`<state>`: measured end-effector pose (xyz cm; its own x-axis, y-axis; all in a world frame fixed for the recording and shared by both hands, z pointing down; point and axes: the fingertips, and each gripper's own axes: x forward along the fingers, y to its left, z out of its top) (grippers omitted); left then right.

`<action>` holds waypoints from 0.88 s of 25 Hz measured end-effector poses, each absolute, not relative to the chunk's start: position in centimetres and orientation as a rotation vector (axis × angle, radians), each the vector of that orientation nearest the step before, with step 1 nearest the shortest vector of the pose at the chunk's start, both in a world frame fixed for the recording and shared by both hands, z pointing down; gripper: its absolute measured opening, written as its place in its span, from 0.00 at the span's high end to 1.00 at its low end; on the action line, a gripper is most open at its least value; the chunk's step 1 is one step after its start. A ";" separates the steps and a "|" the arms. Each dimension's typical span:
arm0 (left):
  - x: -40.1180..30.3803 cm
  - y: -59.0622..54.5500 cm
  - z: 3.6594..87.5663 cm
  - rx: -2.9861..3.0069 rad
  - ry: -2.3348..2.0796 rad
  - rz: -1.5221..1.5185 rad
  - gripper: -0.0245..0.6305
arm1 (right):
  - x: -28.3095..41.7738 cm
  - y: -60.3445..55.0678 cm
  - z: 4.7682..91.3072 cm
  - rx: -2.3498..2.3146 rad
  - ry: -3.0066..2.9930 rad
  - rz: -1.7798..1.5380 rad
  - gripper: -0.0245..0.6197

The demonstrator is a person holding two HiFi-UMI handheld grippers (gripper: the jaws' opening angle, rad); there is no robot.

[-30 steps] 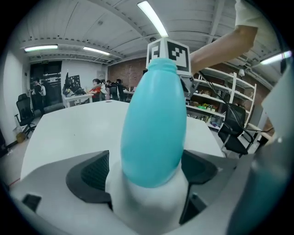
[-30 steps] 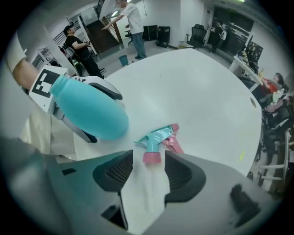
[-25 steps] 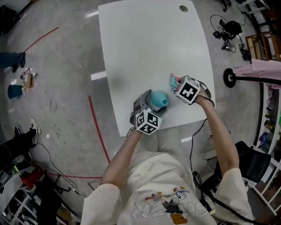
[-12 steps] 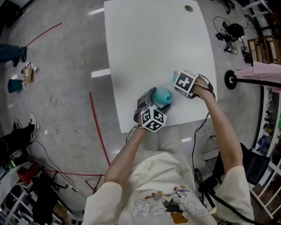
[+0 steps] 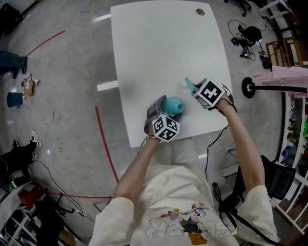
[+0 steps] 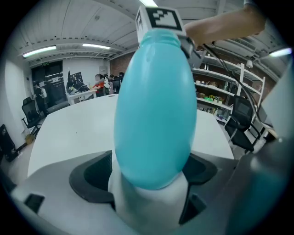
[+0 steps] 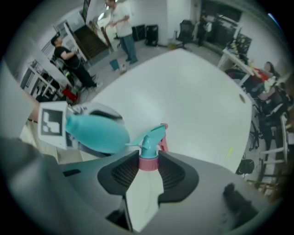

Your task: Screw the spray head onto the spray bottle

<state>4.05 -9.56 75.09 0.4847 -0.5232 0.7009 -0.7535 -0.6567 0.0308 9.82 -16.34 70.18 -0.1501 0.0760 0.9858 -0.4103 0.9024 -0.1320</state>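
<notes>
A teal egg-shaped spray bottle (image 5: 172,104) lies nearly level over the near edge of the white table (image 5: 159,48). My left gripper (image 5: 165,111) is shut on its pale base (image 6: 149,202), and the bottle's body (image 6: 155,110) points towards the right gripper's marker cube. The spray head (image 5: 189,84), teal with a pink collar (image 7: 148,163), sits between the jaws of my right gripper (image 5: 196,89). Those jaws are closing, and both pads touch the collar. The nozzle (image 7: 154,134) points away from me, just right of the bottle (image 7: 96,132).
A round cable hole (image 5: 200,11) marks the table's far right corner. A red tape line (image 5: 103,144) runs on the floor to the left. Cables and a wheeled stand (image 5: 250,85) are on the right. People stand far off (image 7: 69,59).
My right gripper has drawn its jaws in onto the spray head's collar. The left gripper has kept hold of the bottle and barely shifted.
</notes>
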 end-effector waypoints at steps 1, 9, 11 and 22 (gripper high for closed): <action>4.1 -9.5 75.1 2.400 -1.074 0.975 0.24 | 9.2 -16.7 67.9 0.320 -1.783 0.451 0.76; 3.8 -10.8 74.6 2.374 -1.149 0.946 0.33 | 5.9 -16.3 49.2 0.711 -2.485 0.289 0.76; 3.8 -10.8 74.7 2.364 -1.162 0.944 0.33 | 5.6 -15.5 47.4 0.733 -2.550 0.265 0.76; 4.9 -9.7 63.9 2.496 -0.974 1.075 0.34 | 4.7 -13.3 33.8 0.861 -2.947 0.311 0.76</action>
<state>4.94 -9.75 63.87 0.5032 -0.4802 0.7185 -0.6676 -0.7439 -0.0296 4.75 -13.28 33.79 -0.8427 -0.5271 0.1092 -0.5383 0.8240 -0.1768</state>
